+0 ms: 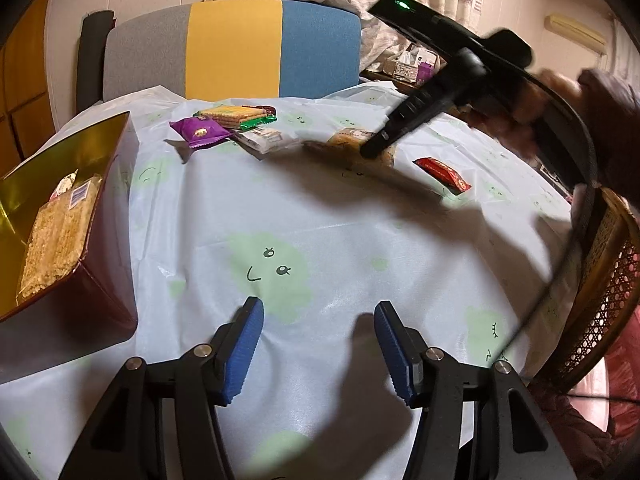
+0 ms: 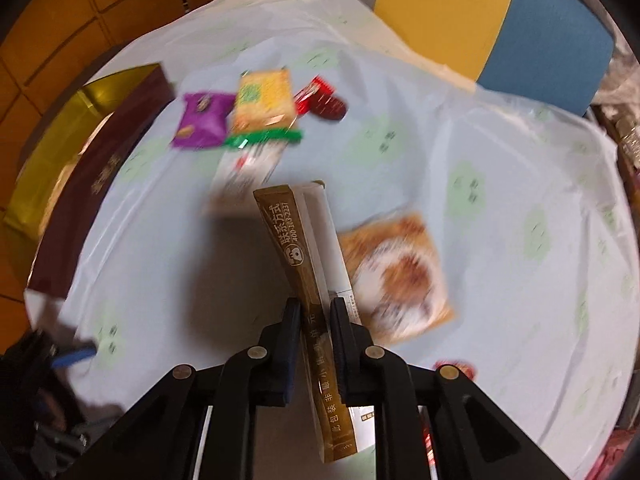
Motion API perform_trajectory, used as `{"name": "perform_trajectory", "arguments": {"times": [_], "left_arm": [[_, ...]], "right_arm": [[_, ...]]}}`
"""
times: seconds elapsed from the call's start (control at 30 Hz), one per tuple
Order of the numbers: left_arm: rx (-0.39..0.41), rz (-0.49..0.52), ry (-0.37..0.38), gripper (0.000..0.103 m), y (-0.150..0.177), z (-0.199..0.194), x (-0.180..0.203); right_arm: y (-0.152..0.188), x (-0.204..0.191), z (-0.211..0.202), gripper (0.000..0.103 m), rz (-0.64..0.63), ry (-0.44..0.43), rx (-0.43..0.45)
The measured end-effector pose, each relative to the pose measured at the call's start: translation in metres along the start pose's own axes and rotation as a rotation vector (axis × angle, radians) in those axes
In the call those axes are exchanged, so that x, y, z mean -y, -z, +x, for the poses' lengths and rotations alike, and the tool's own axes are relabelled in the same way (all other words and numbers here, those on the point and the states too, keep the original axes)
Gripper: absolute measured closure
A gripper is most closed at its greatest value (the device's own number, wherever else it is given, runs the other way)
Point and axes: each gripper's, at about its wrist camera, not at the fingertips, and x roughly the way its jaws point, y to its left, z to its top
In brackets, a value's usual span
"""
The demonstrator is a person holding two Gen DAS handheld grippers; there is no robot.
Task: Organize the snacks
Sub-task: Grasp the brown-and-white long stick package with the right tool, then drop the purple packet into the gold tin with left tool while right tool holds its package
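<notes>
The tablecloth [image 1: 320, 216] is bare across its middle and near edge; a gripper could pass there unhindered. Along the left edge stands an open gold-lined box [image 1: 72, 216], its tall wall blocking sideways travel. Toward the far edge lies a tight cluster: a purple packet [image 1: 200, 131], a green-ended biscuit pack [image 1: 236, 115] and a white packet [image 1: 260, 138], touching or just beside one another, with little room between. A red wrapper [image 1: 442, 175] lies alone near the right edge, with clear cloth around it. A striped chair back [image 1: 236, 48] rises beyond the far edge, a cane chair [image 1: 608, 276] at the right.
</notes>
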Motion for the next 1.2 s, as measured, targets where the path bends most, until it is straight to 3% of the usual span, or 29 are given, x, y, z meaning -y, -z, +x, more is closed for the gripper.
{"name": "perform_trajectory", "arguments": {"times": [0.13,0.27,0.53,0.63,0.77,0.93,1.07,1.1,1.2], "left_arm": [[-0.005,0.007,-0.009,0.045,-0.001,0.001,0.001],[-0.013,0.013,-0.016,0.042,-0.002,0.002,0.003],[-0.06,0.038,-0.049,0.031,-0.008,0.007,0.014],[-0.081,0.019,-0.057,0.032,-0.012,0.008,0.015],[-0.1,-0.041,-0.04,0.032,-0.026,0.004,0.013],[-0.102,-0.11,-0.014,0.043,-0.058,-0.001,0.006],[-0.117,-0.225,0.005,0.061,-0.096,0.004,-0.014],[-0.115,-0.248,0.001,0.067,-0.106,0.006,-0.02],[-0.121,-0.286,-0.035,0.074,-0.138,0.017,-0.038]], "right_arm": [[0.024,-0.009,0.009,0.088,-0.037,-0.037,-0.031],[0.039,-0.004,0.006,0.087,-0.026,-0.055,-0.002],[0.057,0.024,-0.002,0.071,0.03,-0.165,0.052],[0.058,0.03,-0.005,0.065,0.039,-0.152,0.067],[0.054,0.028,0.001,0.065,0.027,-0.11,0.05],[0.051,0.027,0.003,0.066,0.002,-0.063,0.037],[0.047,0.024,0.005,0.066,-0.008,-0.042,0.031],[0.047,0.024,0.004,0.066,-0.011,-0.035,0.03],[0.045,0.022,0.005,0.066,-0.02,-0.023,0.029]]}}
